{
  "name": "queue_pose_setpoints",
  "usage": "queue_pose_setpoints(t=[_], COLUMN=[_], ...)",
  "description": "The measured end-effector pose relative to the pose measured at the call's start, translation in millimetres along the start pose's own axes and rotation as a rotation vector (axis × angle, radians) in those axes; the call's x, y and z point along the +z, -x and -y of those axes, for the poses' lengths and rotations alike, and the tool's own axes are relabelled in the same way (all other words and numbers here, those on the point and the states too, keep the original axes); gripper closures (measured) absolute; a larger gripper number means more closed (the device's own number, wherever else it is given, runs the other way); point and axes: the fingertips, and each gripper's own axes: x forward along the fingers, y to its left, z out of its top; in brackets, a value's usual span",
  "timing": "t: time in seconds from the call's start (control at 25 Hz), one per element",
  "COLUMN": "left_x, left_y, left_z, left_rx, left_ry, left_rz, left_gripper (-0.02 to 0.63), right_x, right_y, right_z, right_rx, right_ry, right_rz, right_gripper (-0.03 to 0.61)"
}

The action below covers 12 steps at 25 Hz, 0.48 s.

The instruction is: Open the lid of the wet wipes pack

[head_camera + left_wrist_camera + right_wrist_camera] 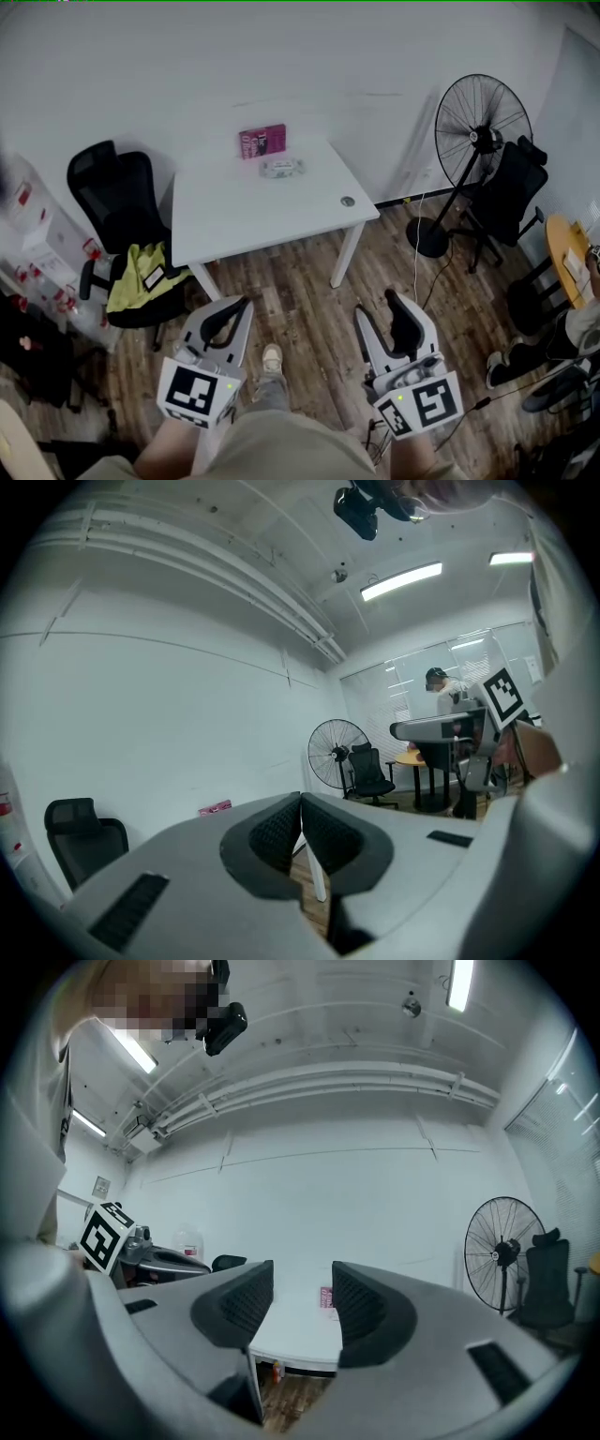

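Approach step, by judgement; no contact made. Left gripper has its pads together and holds nothing. Right gripper stands wide open, nothing between. Both are over the floor, short of the worktop's near edge. The wet wipes pack lies by the far edge, just before a pink box. Next move: reach in, steady the pack, catch the lid. Path clear; office chair left, fan right.

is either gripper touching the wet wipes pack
No, the wet wipes pack lies on the table, while the left gripper and right gripper hang over the floor short of it.
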Motion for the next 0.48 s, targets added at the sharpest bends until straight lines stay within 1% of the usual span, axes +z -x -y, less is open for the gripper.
queue_pose_setpoints(t=[0.2,0.4,0.48], left_x=[-9.1,-15.4,-16.6], left_y=[-41.3,-87.3,-108.2], left_z=[-15.1,-55.2,-72.9], left_rx=[-0.007,0.007,0.003], left_ry=[0.024,-0.01,-0.007], left_rz=[-0.009,-0.025,-0.029], left_gripper=[0.592,0.592,0.592], right_x=[-14.7,-25.0,-28.6], right_y=[-36.9,-98.5,-125.9], right_z=[22.4,36.3,43.5], right_rx=[0.01,0.03,0.032], right_ry=[0.013,0.008,0.007], right_rz=[-0.041,-0.069,-0.079], right_gripper=[0.371,0.371,0.371])
